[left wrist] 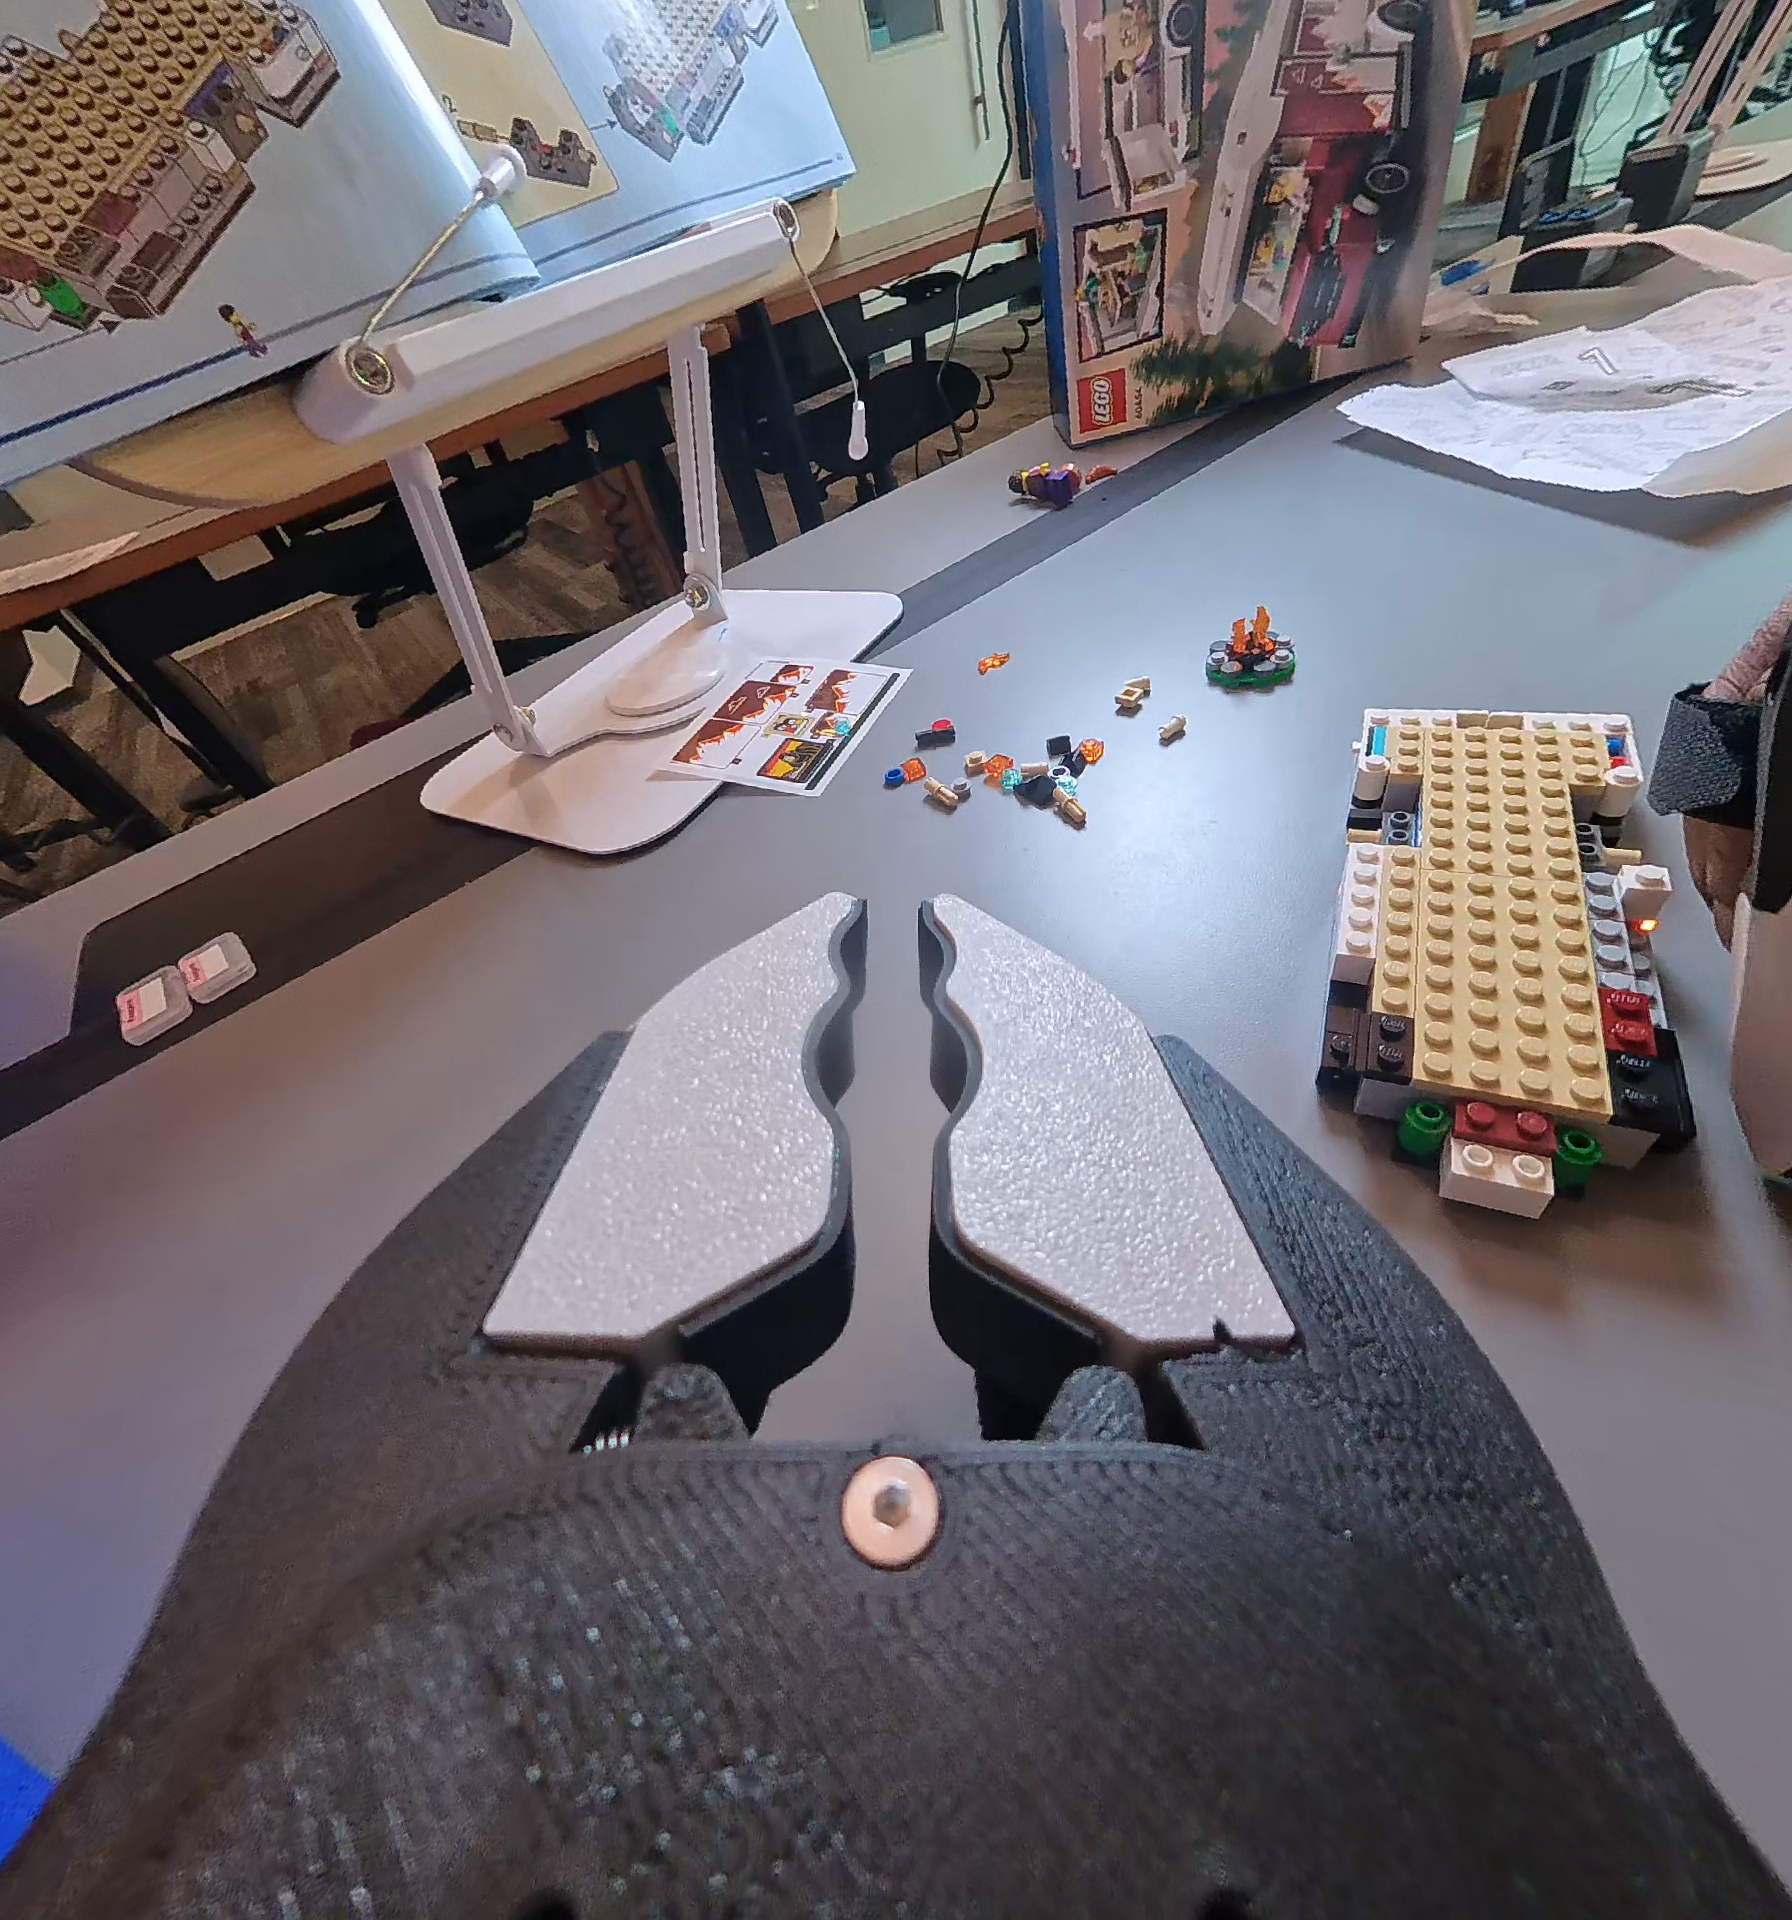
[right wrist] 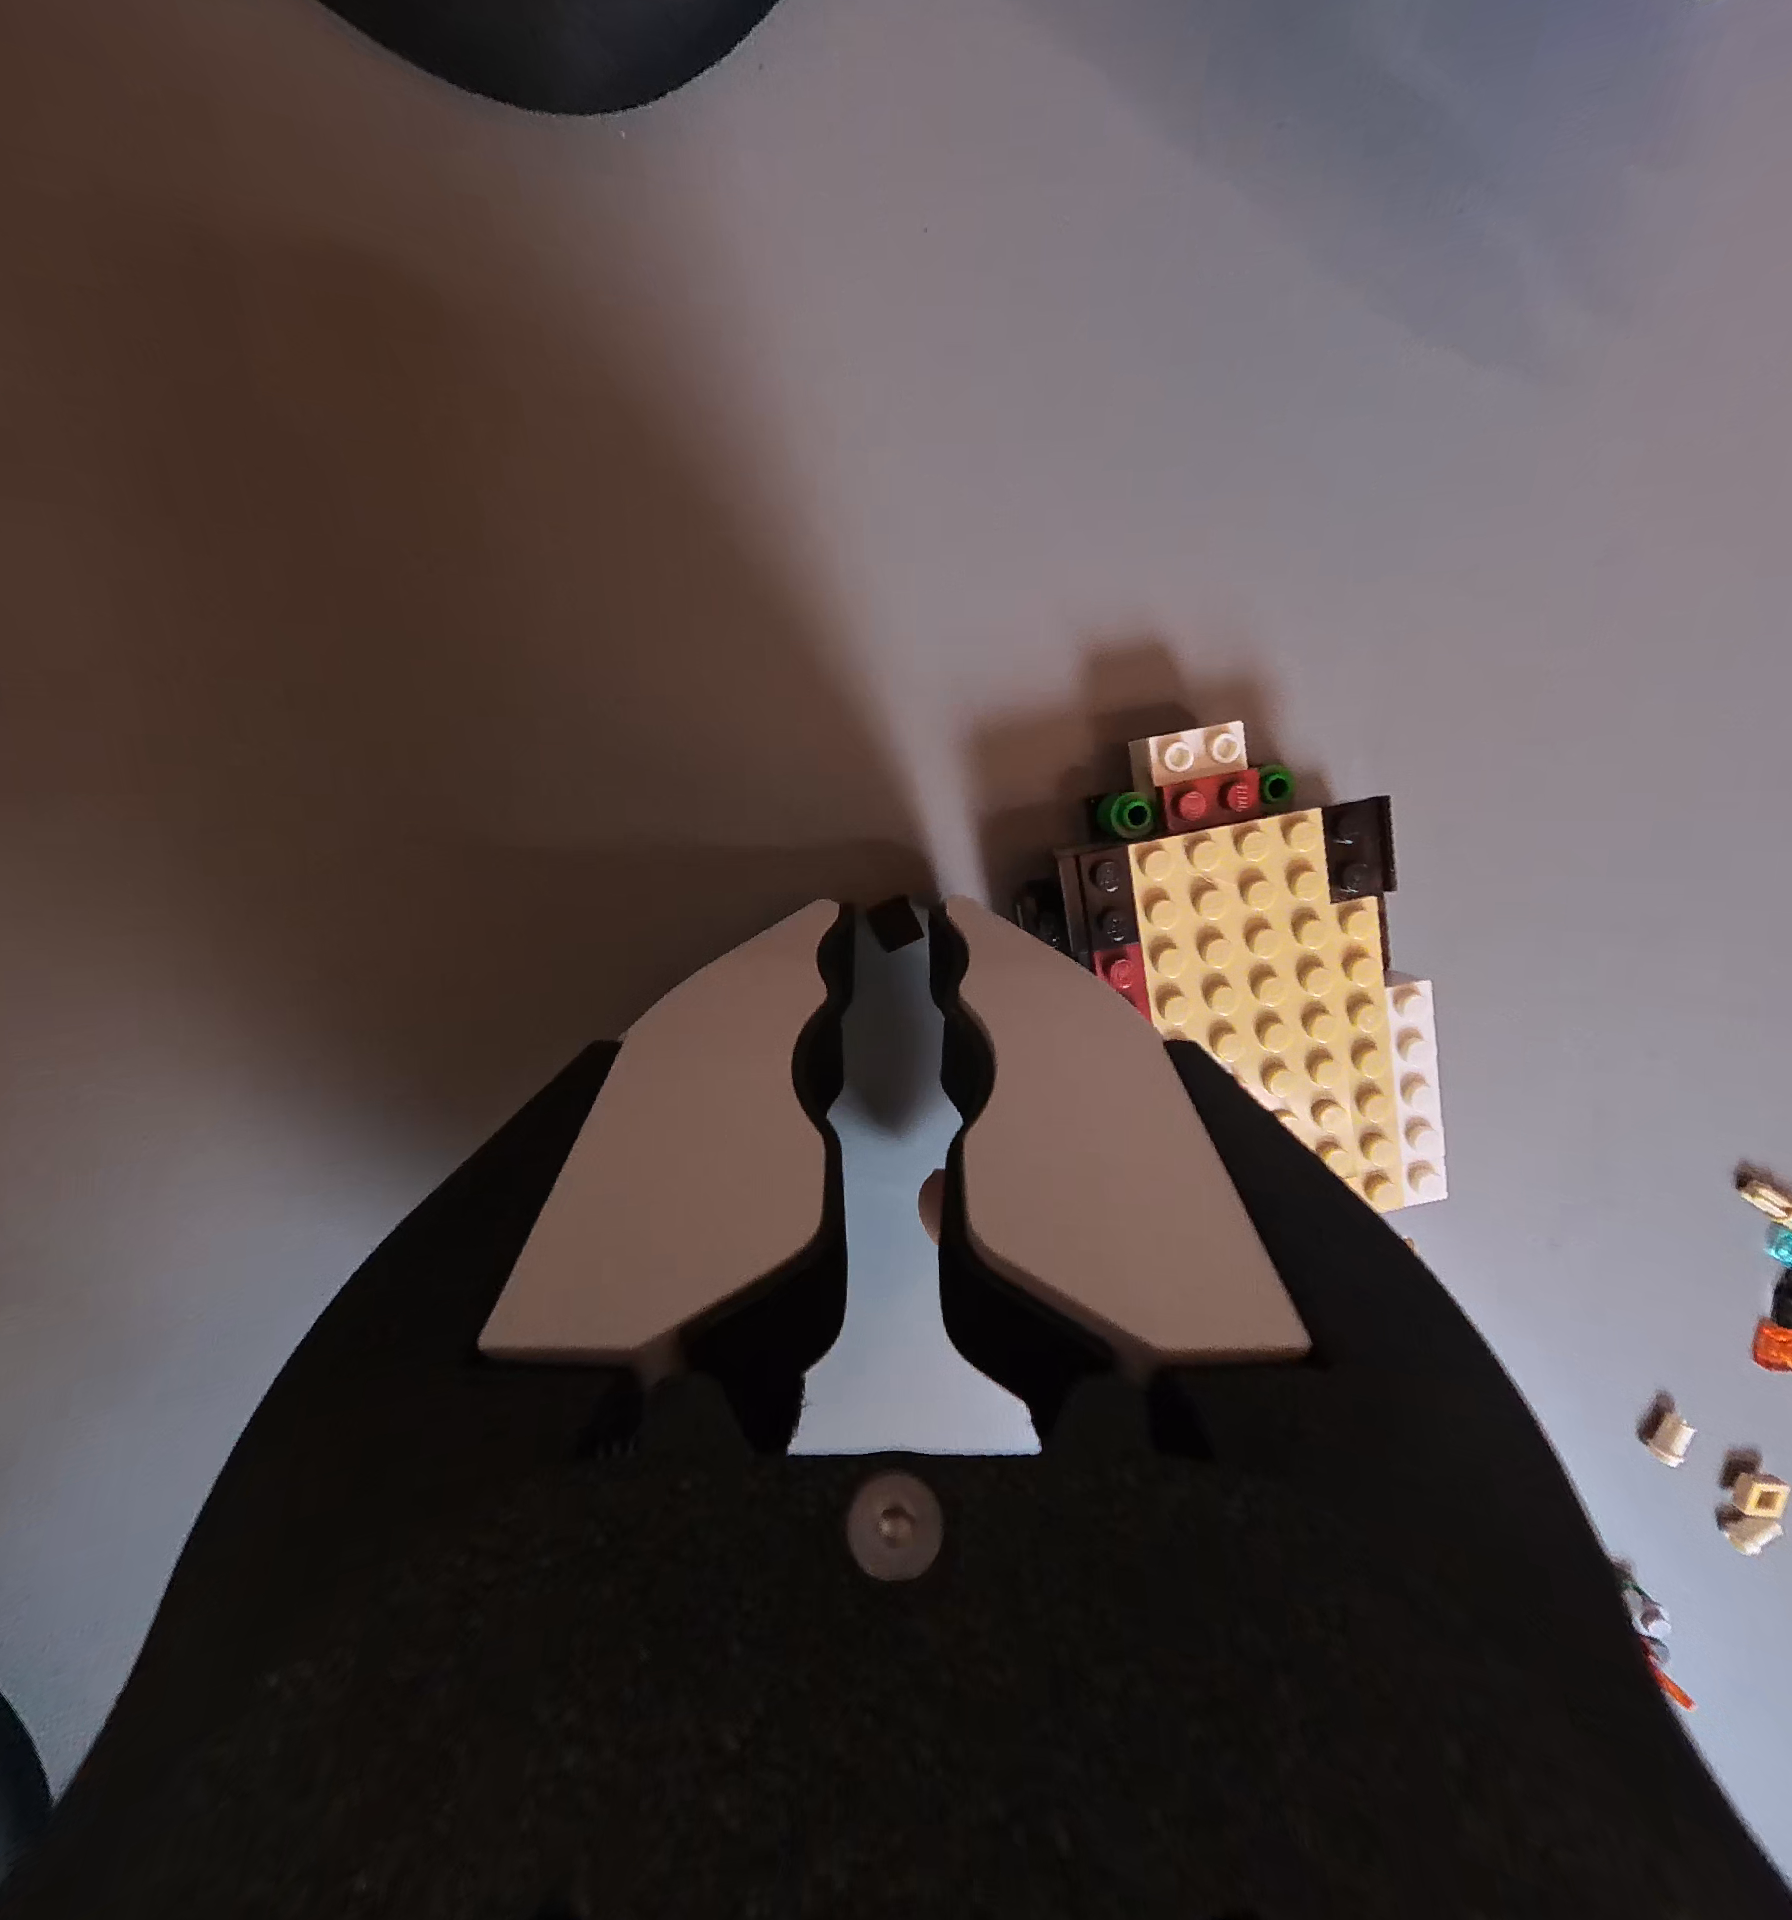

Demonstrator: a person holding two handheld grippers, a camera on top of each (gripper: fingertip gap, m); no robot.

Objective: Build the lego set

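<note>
Fingertips of our right hand-held gripper (right wrist: 888, 918) stand released around a small dark piece (right wrist: 893, 924), with a gap on its left. The tan-topped brick model (right wrist: 1266, 966) lies just right on the worktop (right wrist: 456, 623). Our left hand-held gripper (left wrist: 892, 925) hangs bare, slightly parted, with loose pieces (left wrist: 1017, 769) ahead. We see a branded box (left wrist: 1235, 208) beyond.

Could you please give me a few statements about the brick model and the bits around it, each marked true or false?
1. The left gripper holds a brick. False: nothing sits in it.
2. The brick model has a tan studded top. True.
3. A sticker sheet lies beside the white stand. True.
4. The loose small pieces are piled on the model. False: they lie on the grey table.
</note>
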